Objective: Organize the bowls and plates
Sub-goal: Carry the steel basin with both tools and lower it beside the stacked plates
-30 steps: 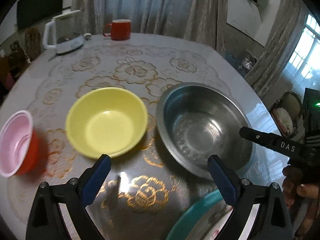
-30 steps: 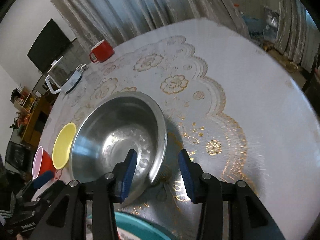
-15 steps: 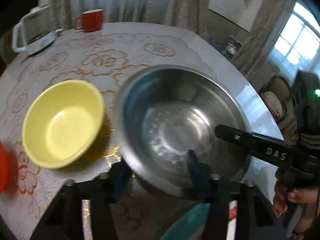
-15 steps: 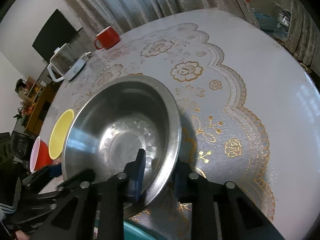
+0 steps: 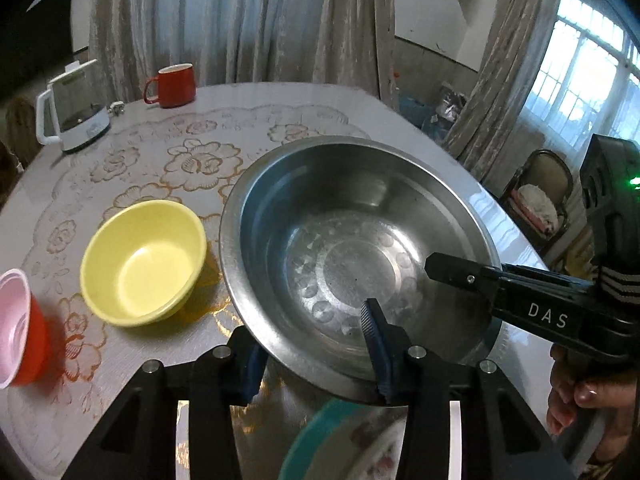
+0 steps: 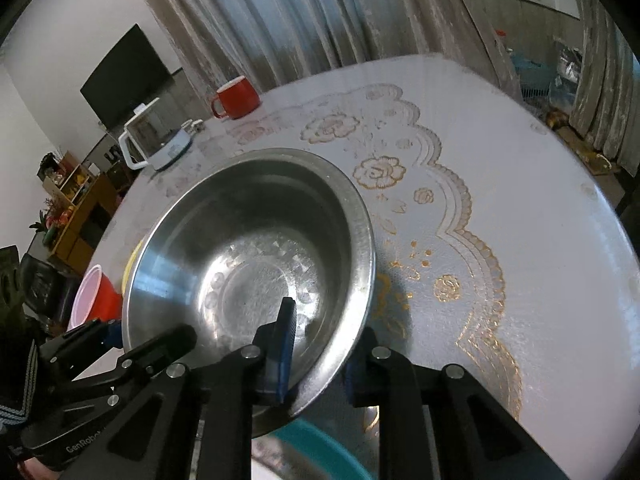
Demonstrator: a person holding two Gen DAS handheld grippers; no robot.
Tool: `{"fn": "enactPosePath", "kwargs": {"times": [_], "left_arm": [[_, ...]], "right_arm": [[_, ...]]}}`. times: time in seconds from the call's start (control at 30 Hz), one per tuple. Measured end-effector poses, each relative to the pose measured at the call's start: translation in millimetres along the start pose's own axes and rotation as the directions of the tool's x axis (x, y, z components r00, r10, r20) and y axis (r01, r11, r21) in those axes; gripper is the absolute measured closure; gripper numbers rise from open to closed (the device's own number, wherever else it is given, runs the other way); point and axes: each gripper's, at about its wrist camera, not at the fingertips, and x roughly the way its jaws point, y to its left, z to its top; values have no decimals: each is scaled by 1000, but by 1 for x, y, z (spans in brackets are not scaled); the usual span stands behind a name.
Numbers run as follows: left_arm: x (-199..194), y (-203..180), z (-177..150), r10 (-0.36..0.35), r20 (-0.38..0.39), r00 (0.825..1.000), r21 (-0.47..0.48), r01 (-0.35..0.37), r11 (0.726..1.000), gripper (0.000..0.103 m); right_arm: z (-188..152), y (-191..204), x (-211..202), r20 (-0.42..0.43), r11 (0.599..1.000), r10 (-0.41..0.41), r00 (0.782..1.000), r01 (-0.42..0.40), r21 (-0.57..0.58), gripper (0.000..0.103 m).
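Note:
A large steel bowl (image 5: 360,240) is tilted and lifted off the table; it also shows in the right wrist view (image 6: 256,248). My left gripper (image 5: 316,356) is shut on its near rim, one finger inside and one outside. My right gripper (image 6: 316,356) is shut on the rim at the bowl's right side. A yellow bowl (image 5: 144,260) sits on the table left of the steel bowl. A red cup with a pink inside (image 5: 16,320) stands at the far left. A teal-rimmed plate (image 5: 344,440) lies below the steel bowl.
A red mug (image 5: 174,86) and a white kettle (image 5: 74,116) stand at the table's far side. The round table (image 6: 500,160) has a floral cloth. A chair (image 5: 540,192) stands beyond the right edge.
Both grippers moved in and closed on the steel bowl's rim. The bowl has come up off the table and tilted.

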Motion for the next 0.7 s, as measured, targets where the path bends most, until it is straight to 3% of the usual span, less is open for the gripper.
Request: {"fn": "enactPosePath", "kwargs": {"times": [0.5,0.7], "left_arm": [[-99,27,-66,75,109,991,-77,-67,995,58],[-124,47,-98,86,115,990,-134,-70,989,58]], "right_arm": [[-42,75,-47,15,989,96,995,-94,-113,84],[-65,107,-57,12,981,133,991,-130,-145,84]]}}
